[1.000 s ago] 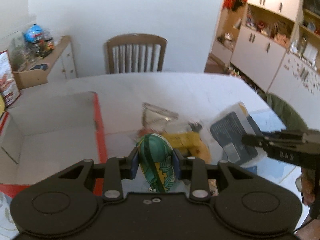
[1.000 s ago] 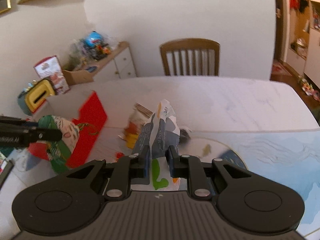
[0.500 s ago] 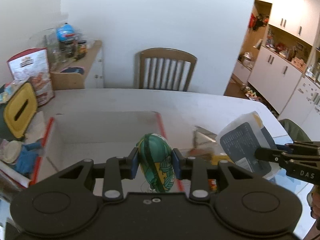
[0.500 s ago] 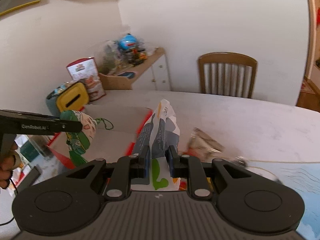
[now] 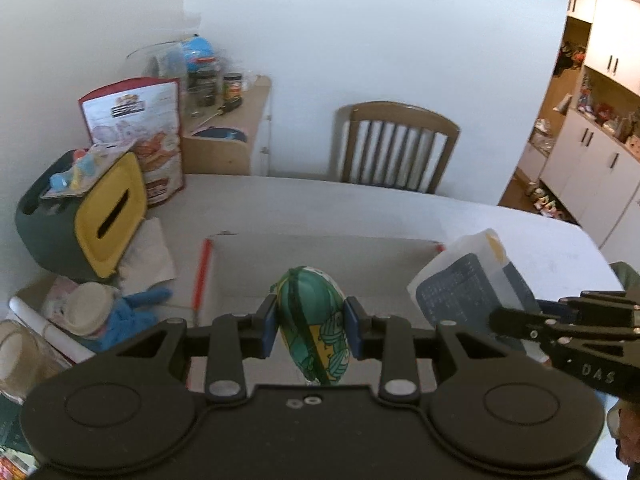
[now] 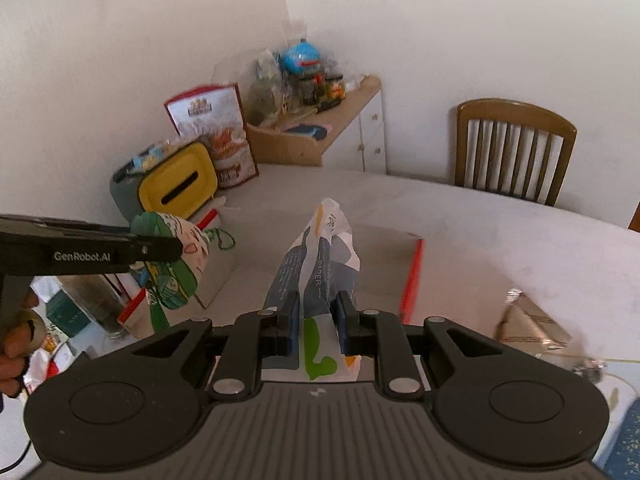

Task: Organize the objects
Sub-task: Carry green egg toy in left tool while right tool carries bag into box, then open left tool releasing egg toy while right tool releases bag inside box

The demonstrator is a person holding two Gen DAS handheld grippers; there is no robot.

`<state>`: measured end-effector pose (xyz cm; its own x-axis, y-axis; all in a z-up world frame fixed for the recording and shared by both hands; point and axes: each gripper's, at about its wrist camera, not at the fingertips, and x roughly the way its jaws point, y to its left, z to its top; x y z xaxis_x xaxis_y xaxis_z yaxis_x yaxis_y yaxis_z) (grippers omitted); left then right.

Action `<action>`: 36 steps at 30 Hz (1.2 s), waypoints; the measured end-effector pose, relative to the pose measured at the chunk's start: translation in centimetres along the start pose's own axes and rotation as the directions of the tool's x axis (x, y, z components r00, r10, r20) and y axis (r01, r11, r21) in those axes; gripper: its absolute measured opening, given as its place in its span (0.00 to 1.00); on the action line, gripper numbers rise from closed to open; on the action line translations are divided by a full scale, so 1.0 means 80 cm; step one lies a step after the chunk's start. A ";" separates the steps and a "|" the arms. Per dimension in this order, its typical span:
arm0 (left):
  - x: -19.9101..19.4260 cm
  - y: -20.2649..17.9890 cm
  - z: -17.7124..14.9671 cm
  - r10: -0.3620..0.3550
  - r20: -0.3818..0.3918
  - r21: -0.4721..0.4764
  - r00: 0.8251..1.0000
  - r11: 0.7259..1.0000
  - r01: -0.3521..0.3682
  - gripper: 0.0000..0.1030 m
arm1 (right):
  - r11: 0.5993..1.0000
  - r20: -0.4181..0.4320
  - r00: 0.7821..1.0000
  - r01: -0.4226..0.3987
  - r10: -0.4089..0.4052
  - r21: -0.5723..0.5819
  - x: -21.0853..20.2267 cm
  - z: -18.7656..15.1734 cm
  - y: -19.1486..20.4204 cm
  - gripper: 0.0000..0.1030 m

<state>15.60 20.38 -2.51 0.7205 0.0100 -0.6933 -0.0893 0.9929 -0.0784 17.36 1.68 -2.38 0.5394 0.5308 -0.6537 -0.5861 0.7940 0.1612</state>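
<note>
Currently left gripper (image 5: pixel 310 322) is clamped on a green pouch (image 5: pixel 314 320), blue pads (image 5: pixel 269 322) pressed into both its sides, pouch upright and off the table, its drawstring (image 6: pixel 220 238) dangling in the right wrist view. Right gripper (image 6: pixel 314 322) is pinched tight on a white-and-blue bag (image 6: pixel 320 276), jaws nearly closed around its crumpled middle, bag standing tall above the fingers. Both loads hang over an open cardboard box (image 5: pixel 320 264) with red edges; pouch is above the box's left part, bag above its right part, the two apart. In the left wrist view the bag (image 5: pixel 468 284) sits to the right with the right gripper (image 5: pixel 560 328) behind it. A person's hand (image 6: pixel 16 344) grips the left handle at the frame's left edge. Right of the box, a crinkled foil pack (image 6: pixel 532 320) lies on the table (image 5: pixel 360 208). Left of the box: blue plush toy (image 5: pixel 128 316), paper sheet, then a dark bin with yellow lid (image 5: pixel 108 216). Beyond that, a red-trimmed snack bag (image 5: pixel 132 120) stands against the wall. Farthest: wooden chair (image 5: pixel 396 148) at the far table edge and a cluttered side cabinet (image 5: pixel 228 136).
</note>
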 end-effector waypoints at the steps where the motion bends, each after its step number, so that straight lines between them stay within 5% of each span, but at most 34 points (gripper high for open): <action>1: 0.004 0.006 -0.001 0.010 -0.005 0.002 1.000 1.000 -0.010 0.32 | 1.000 -0.007 1.000 0.003 -0.003 -0.004 0.010 0.000 0.004 0.18; 23: 0.115 0.024 -0.038 0.059 -0.165 0.157 0.985 0.987 -0.032 0.32 | 0.998 -0.188 0.982 0.010 -0.020 -0.055 0.154 -0.032 0.060 0.18; 36: 0.149 0.016 -0.057 0.078 -0.330 0.211 0.941 0.977 -0.007 0.35 | 0.998 -0.269 0.963 -0.009 -0.007 -0.057 0.171 -0.042 0.060 0.18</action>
<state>20.97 21.26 -14.14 0.4444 0.0481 -0.8946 0.0525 0.9954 0.0796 19.87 11.72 -13.03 0.3611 0.4261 -0.8295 -0.6245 0.7711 0.1243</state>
